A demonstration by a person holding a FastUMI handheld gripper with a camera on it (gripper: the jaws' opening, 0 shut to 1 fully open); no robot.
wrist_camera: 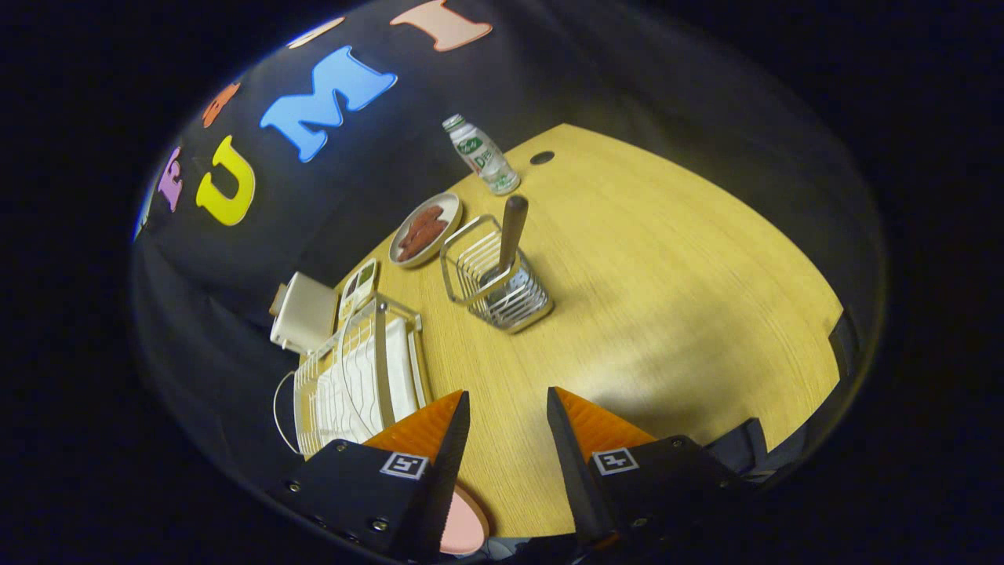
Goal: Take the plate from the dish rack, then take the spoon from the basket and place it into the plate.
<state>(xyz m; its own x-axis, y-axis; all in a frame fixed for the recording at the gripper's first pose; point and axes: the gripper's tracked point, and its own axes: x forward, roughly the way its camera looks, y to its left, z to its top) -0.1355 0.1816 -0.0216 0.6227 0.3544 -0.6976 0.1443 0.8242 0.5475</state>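
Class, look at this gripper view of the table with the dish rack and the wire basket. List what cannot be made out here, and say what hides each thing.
- Spoon: its bowl sits low in the wire basket, behind the wires; only the handle stands clear.
- Pink plate: mostly covered by one finger of the open gripper.
- Dish rack: its near end is hidden behind that finger.
- Bottle: label too small to read.
- Small dish: the reddish food is too small to identify.

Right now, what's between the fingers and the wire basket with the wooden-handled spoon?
In the gripper view, just bare wooden table lies between the open fingers and the wire basket; nothing stands there.
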